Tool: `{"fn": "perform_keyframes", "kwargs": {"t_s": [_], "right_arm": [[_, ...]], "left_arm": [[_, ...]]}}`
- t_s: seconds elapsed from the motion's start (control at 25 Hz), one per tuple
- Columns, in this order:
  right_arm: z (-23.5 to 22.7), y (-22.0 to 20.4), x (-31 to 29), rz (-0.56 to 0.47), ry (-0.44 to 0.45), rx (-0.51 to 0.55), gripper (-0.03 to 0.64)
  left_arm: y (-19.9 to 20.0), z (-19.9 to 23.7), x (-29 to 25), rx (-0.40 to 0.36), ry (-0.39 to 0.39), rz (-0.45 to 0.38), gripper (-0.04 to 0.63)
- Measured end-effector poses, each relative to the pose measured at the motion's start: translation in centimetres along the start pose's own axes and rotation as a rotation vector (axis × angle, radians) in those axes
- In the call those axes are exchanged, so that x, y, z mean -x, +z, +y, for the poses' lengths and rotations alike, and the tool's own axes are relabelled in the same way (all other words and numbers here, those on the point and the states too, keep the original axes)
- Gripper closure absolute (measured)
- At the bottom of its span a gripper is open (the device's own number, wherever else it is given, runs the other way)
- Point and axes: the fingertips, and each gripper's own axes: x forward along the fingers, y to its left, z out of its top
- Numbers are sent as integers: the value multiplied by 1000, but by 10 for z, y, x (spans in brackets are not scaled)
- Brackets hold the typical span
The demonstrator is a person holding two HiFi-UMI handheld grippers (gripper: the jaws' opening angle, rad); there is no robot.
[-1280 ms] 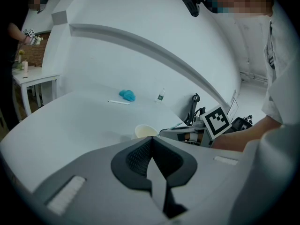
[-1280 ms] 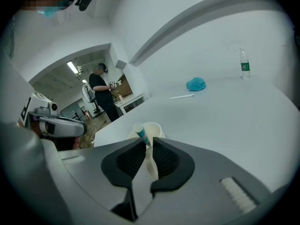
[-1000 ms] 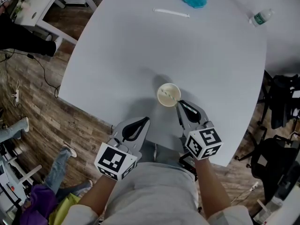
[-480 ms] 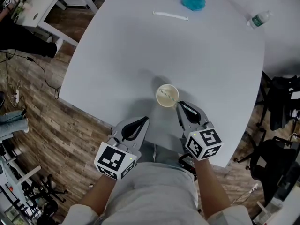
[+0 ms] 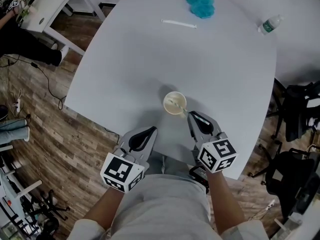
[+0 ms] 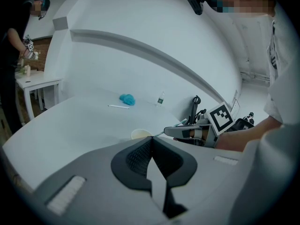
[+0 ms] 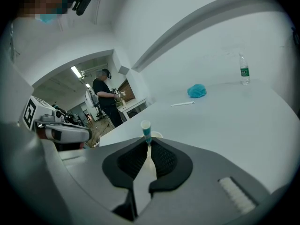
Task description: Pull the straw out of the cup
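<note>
Head view: right gripper (image 5: 190, 115) is pinched on the straw (image 5: 178, 105), whose far end sits in the cup (image 5: 174, 103) just ahead of its tips. Left gripper (image 5: 151, 130) is beside it, short of the cup.

Left gripper view: jaws meet, nothing btwn them; cup just ahead.

Right gripper view: straw top sticks up from the pads.

Best move, imo: draw back along the straw's own line, slowly, since nothing steadies the cup.

Count: 1 cup, 2 straws incl. spare straw (image 5: 179, 23) far ahead, 1 blue cloth (image 5: 200, 4), 1 bottle (image 5: 266, 25).
</note>
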Motion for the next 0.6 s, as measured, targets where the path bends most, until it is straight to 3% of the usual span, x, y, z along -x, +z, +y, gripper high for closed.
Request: {"fn": "perform_keyframes", "kwargs": {"t_s": [0.6], "right_arm": [[8, 23, 42, -44, 16, 44, 586]], "left_arm": [[13, -22, 17, -37, 23, -46, 575]]}}
